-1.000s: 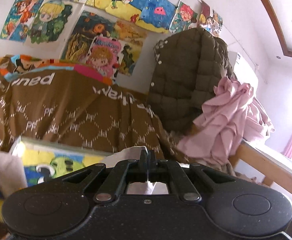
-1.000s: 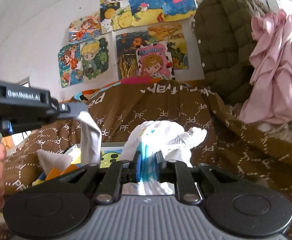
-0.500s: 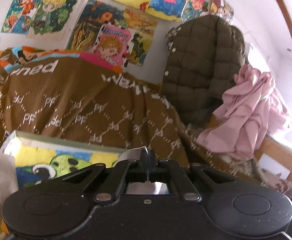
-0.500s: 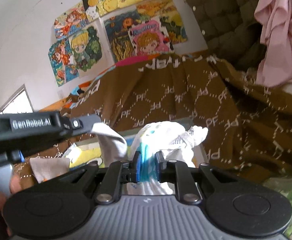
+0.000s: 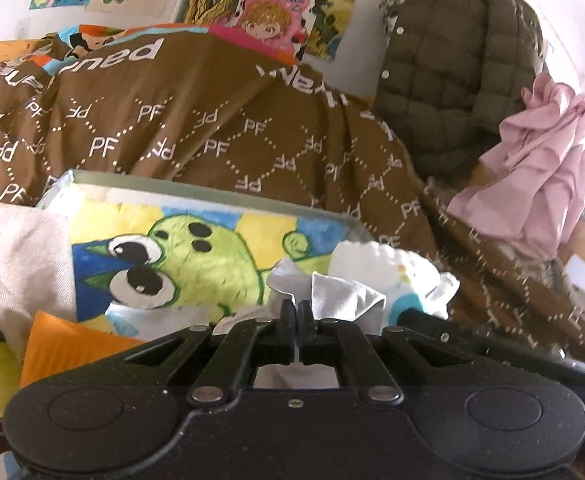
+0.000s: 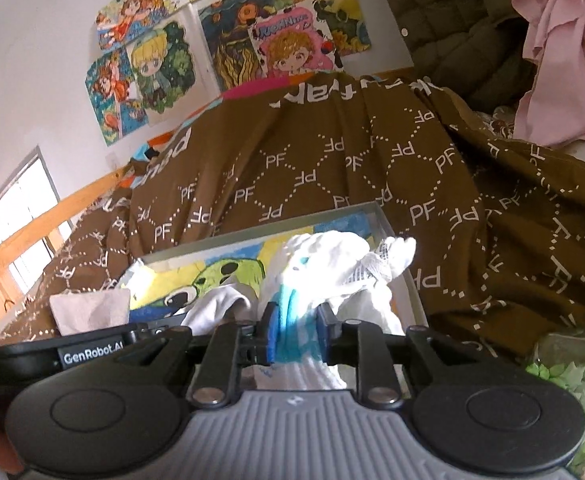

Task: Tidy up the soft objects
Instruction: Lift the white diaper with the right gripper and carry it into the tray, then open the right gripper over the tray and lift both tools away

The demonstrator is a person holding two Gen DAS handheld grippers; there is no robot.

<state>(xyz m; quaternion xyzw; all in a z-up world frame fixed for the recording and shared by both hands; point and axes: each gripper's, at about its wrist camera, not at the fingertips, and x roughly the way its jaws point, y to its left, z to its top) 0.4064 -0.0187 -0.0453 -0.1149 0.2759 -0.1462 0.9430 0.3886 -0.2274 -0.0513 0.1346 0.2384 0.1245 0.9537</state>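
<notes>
A shallow box with a grey rim [image 5: 212,192] [image 6: 292,224] and a green cartoon picture inside lies on the bed. My left gripper [image 5: 297,312] is low over it, shut on a crumpled white cloth [image 5: 344,296] [image 6: 220,300]. My right gripper [image 6: 297,324] holds a white and blue soft item [image 6: 332,256] [image 5: 392,272] over the box's right end. Its jaws are opening, and the blue band still fills the gap between the pads. A right finger [image 5: 452,332] lies just right of the left gripper. A beige cloth [image 5: 16,256] [image 6: 88,308] and an orange piece [image 5: 64,344] lie at the box's left end.
A brown blanket [image 5: 172,120] printed with "PF" covers the bed behind the box. An olive quilted jacket [image 5: 452,60] and a pink garment [image 5: 540,176] hang at the right. Posters [image 6: 284,48] cover the wall. A wooden bed rail [image 6: 32,232] runs on the left.
Both grippers have come down over the box, which now fills more of each view. The left carried the white cloth with it. The right jaws stand wider around the blue band.
</notes>
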